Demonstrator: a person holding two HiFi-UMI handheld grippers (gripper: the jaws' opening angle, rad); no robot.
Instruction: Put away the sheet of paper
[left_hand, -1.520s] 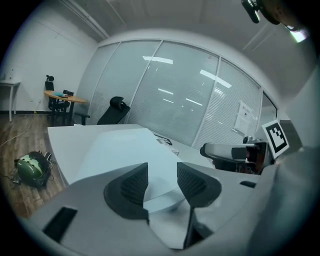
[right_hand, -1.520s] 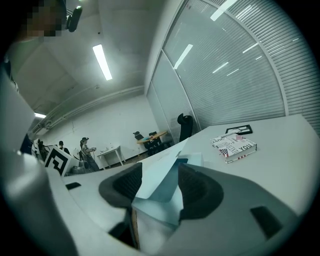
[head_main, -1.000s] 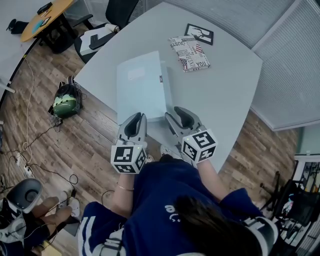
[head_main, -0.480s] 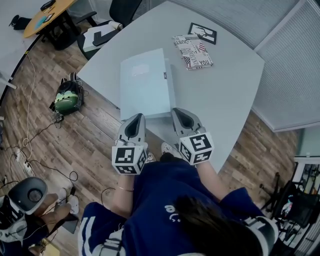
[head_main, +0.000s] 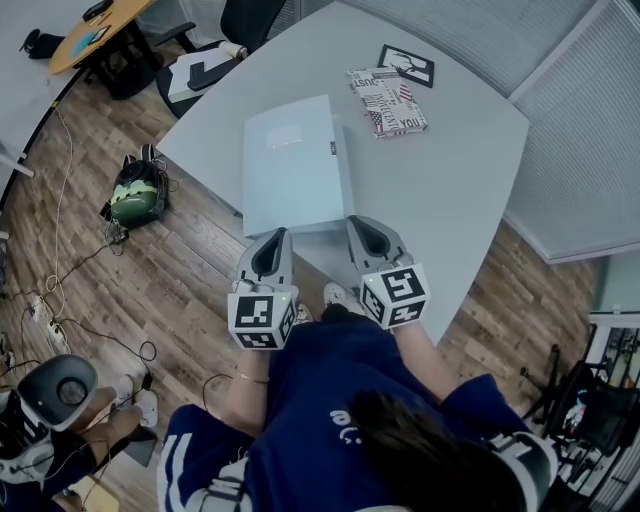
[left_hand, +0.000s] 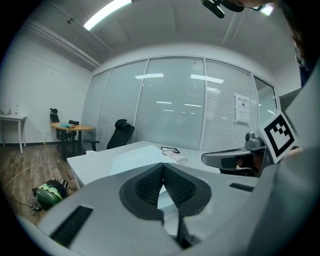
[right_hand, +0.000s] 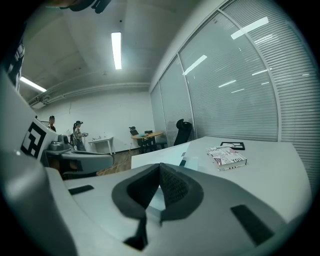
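No loose sheet shows on its own. The only pale flat thing is the folder (head_main: 290, 165), lying shut on the table (head_main: 440, 180). The sheet may lie flush on its cover or may already be inside; the head view fits both.

The folder's left near corner sits close to the table's edge, with the floor below. Well beyond its far right corner lie a book (head_main: 388, 102) and a frame (head_main: 405, 66).

The 2 grippers point at the folder's near edge from the person's side. The left gripper (head_main: 277, 233) is at its left part and the right gripper (head_main: 358, 222) at its right. Both have their jaws pressed fully together with nothing between them. Each gripper view shows the pads meeting at the tip, with only pale folder surface beyond.

- **Sliding off:** a nudge with closed tips would likely slide the whole folder, and a push to the left could tip that corner off the table.
- **Creasing:** if a sheet does lie on the cover, it is thin and flush, so jaws scraping at it could crease it or sweep it to the floor.
- **Flipping open:** catching only the cover could flip the folder open.
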